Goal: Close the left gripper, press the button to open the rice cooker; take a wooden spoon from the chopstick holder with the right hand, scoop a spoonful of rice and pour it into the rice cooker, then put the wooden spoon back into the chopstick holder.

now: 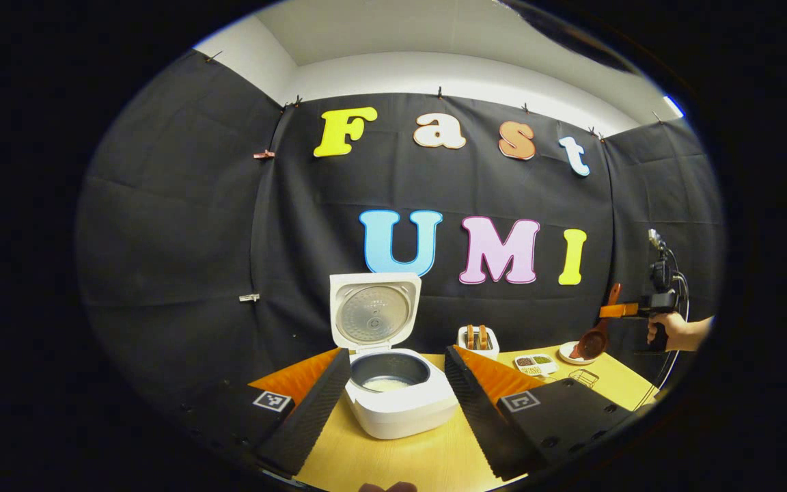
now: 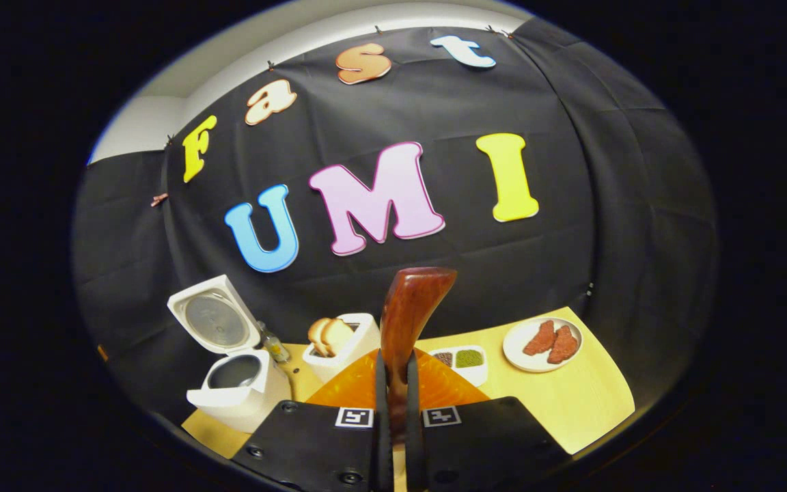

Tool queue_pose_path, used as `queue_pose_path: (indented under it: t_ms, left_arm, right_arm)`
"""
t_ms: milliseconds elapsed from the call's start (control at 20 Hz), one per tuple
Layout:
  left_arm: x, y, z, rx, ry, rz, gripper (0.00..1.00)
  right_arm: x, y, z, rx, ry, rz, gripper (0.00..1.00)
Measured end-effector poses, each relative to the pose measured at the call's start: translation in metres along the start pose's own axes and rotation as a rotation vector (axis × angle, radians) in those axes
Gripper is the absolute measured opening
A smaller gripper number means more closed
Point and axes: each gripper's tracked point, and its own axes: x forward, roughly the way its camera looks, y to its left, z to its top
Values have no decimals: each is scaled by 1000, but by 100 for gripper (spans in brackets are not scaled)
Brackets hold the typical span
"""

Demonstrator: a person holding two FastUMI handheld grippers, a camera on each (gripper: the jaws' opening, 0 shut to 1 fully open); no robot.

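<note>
The rice cooker point(image 1: 400, 389) stands on the wooden table point(image 1: 427, 458) with its lid up and a little rice in the pot. Before it the left gripper point(image 1: 393, 403) hangs spread wide. Well to the cooker's right, past the chopstick holder point(image 1: 478, 339), the right gripper point(image 2: 393, 393) pinches the wooden spoon point(image 2: 407, 314) by its handle, bowl raised. Stiff, light and smooth, the spoon looks best gripped mid-handle to stop it swivelling.
</note>
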Motion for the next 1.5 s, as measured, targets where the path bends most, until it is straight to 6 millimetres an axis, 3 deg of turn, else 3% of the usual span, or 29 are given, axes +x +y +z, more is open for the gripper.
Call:
queue_pose_path:
  t_ms: [250, 450, 700, 1000, 1100, 1150, 1200, 1250, 1300, 1400, 1500]
  left_arm:
    - [2, -14, 1, -16, 22, 40, 96]
    - [3, -25, 6, 5, 21, 77, 95]
    - [8, -39, 6, -2, 32, 88, 95]
    - [13, -45, 11, 9, 16, 67, 95]
    - [14, -44, 12, 3, 14, 58, 95]
    - [15, -43, 12, 3, 14, 54, 95]
    - [15, -43, 12, 4, 13, 47, 95]
    - [17, -42, 12, 5, 11, 41, 95]
    - [17, -41, 13, 5, 9, 33, 95]
    - [19, -38, 13, 4, 8, 22, 95]
    - [23, -33, 14, 1, 8, 14, 95]
  right_arm:
    - [25, -55, -44, 3, 76, -58, 12]
    - [44, -85, -83, 26, 151, -71, 12]
    - [55, -97, -122, 44, 216, -73, 12]
    - [59, -107, -140, 112, 264, -99, 19]
    - [53, -119, -141, 120, 278, -141, 31]
    - [51, -121, -139, 124, 273, -147, 44]
    - [45, -122, -135, 123, 266, -157, 47]
    - [42, -125, -133, 121, 257, -166, 72]
    - [35, -127, -130, 122, 252, -178, 88]
    - [20, -130, -125, 126, 240, -200, 89]
    - [2, -133, -118, 111, 221, -226, 97]
